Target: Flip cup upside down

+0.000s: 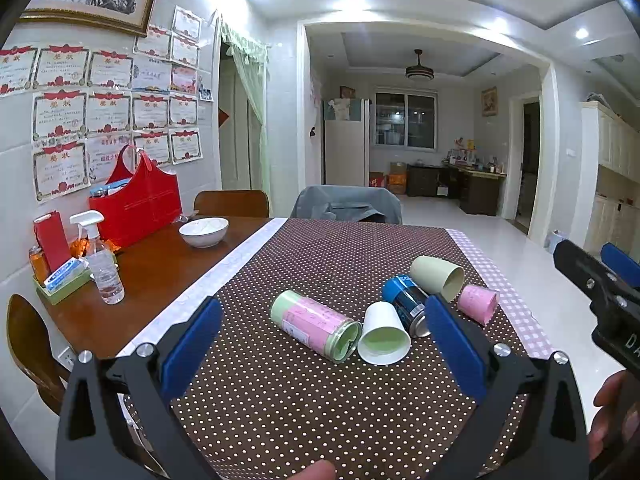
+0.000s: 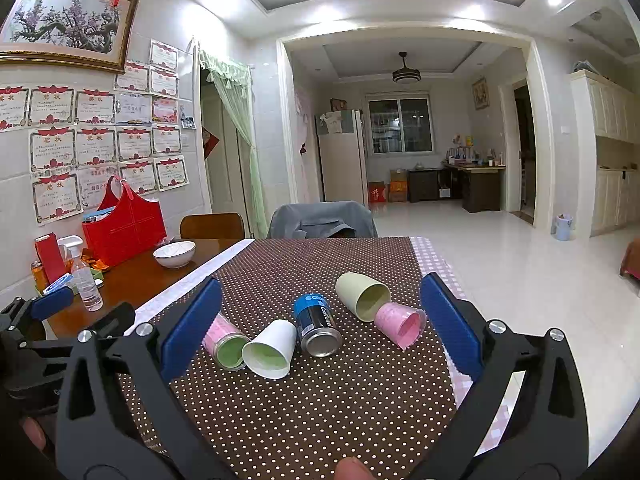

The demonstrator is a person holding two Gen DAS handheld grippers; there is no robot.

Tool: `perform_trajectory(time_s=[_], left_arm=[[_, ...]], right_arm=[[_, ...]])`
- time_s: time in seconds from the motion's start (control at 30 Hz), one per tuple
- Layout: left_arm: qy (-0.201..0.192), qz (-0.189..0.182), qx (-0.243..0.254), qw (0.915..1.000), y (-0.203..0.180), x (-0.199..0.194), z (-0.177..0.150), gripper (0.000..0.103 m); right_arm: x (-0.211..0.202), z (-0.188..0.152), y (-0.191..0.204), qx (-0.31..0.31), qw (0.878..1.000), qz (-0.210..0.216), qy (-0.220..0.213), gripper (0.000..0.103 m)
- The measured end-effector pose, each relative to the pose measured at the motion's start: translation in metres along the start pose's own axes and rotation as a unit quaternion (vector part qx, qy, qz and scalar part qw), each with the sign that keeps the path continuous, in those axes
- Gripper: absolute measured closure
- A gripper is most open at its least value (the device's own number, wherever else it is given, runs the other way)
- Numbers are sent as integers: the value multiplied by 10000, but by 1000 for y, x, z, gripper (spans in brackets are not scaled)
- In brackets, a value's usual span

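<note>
Left wall was tiled, hung with certificates [image 2: 96, 136] under a framed blossom painting [image 2: 68, 20]. Wooden table [image 1: 160, 268] against it carried, far left, a spray bottle [image 1: 102, 256], a red bag [image 1: 138, 200] and a white bowl [image 1: 204, 231]. Brown dotted cloth [image 2: 320, 400] covered the table's right part.

On the cloth, left to right, all lying on their sides: pink-and-green canister [image 1: 314, 324], white paper cup [image 2: 270, 352] touching it with its mouth toward the near edge, blue can [image 2: 316, 324], green cup [image 2: 362, 296], pink cup [image 2: 400, 324] just beside it.

Chair draped in grey cloth [image 2: 324, 220] stood at the far edge. Beyond it: archway, fridge [image 2: 340, 156], window, ceiling fan [image 2: 406, 74], white floor tiles on the right.

Left gripper [image 1: 322, 336] was spread wide, holding nothing, above the near cloth. Right gripper [image 2: 320, 320] likewise wide and empty.
</note>
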State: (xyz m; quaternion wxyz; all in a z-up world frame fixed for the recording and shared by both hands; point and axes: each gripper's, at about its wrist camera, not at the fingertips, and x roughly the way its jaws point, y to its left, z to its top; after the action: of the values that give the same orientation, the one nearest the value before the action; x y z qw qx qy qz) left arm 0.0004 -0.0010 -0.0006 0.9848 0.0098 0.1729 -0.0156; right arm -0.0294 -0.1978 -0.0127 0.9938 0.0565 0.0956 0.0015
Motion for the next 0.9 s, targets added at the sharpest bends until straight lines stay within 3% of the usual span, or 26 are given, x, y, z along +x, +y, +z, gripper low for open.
perform_trajectory(time_s=[0.9], left_arm=[[-108,-122,-49,9999,4,-4,3,4]], right_arm=[[-1,4,7,-47,10000,23,-39,6]])
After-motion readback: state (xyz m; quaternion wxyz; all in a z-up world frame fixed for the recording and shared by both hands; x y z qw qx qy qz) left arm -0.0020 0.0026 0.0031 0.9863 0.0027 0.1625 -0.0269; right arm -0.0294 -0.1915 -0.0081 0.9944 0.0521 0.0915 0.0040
